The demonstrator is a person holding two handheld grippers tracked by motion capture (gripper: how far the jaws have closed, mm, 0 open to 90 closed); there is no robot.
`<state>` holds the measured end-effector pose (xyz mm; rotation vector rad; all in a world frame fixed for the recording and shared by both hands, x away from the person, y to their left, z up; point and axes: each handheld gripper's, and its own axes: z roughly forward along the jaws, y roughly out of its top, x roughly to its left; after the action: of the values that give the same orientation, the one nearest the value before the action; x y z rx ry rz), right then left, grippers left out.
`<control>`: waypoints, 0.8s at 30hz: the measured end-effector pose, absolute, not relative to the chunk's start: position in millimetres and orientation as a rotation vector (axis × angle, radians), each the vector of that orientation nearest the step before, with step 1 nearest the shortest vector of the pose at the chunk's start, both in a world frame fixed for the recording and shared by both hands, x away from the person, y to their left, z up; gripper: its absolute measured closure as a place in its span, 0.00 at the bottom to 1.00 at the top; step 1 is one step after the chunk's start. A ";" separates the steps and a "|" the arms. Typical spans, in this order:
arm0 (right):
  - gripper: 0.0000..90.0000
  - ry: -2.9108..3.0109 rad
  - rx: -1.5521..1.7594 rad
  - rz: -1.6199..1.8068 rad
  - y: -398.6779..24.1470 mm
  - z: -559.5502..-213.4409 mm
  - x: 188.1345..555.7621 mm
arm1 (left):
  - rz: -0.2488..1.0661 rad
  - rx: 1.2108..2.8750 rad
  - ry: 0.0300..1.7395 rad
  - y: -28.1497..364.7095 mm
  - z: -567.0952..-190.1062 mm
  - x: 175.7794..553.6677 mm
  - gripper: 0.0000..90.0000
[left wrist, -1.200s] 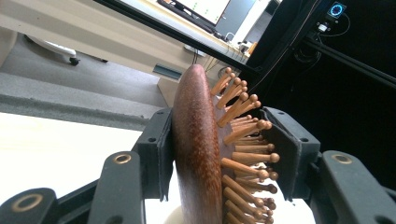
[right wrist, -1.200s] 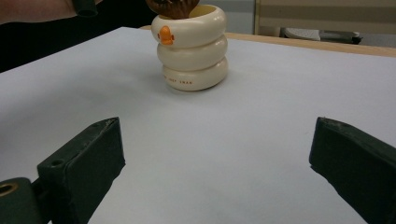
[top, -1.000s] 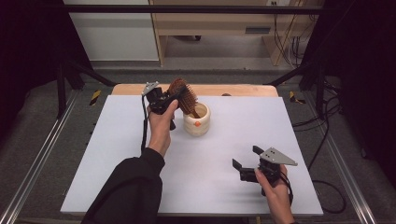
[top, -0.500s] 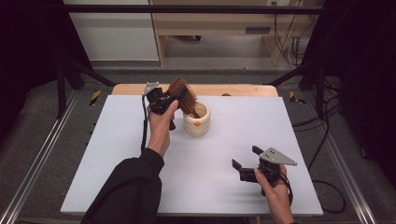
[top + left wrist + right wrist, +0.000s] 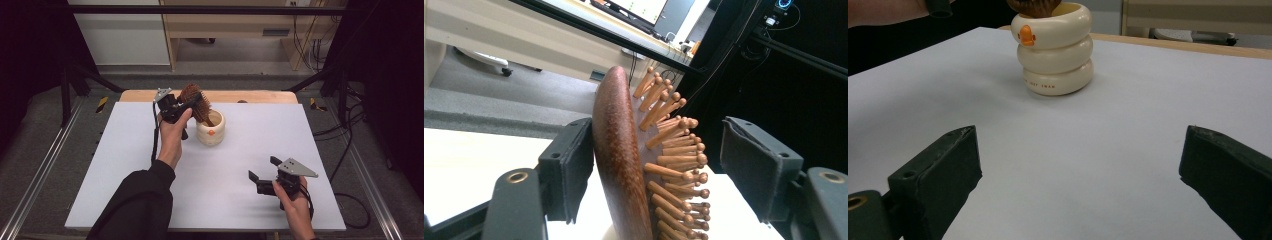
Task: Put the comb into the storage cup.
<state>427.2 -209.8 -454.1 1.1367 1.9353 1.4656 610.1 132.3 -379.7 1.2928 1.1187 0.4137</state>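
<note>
The hairbrush stands handle-down in the cream cup on the white surface. The left claw has just been opening around the brush head, its far pad clear. The right claw rests wide open, holding nothing.

A white bench has a wooden strip along its far edge; beyond it stands a pale wooden cabinet.

Glossy wooden hairbrush in smooth, cream ceramic-looking cup.
</note>
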 end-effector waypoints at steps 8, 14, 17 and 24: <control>0.04 1.936 1.131 1.461 -210.6 -454.2 427.5 | 0.424 1.295 1.123 132.8 -378.2 608.3 0.23; 0.04 1.936 1.135 1.456 -210.9 -454.2 427.7 | 0.441 1.317 1.126 132.5 -378.8 606.6 0.13; 0.04 1.935 1.131 1.458 -210.8 -454.1 427.6 | 0.446 1.322 1.131 132.2 -379.1 605.6 0.10; 0.04 1.935 1.135 1.457 -210.5 -454.3 427.7 | 0.454 1.313 1.127 133.0 -377.2 603.0 0.08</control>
<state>427.7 -210.5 -454.3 1.1354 1.9347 1.4569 603.0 133.0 -377.2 1.3134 1.1267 0.4538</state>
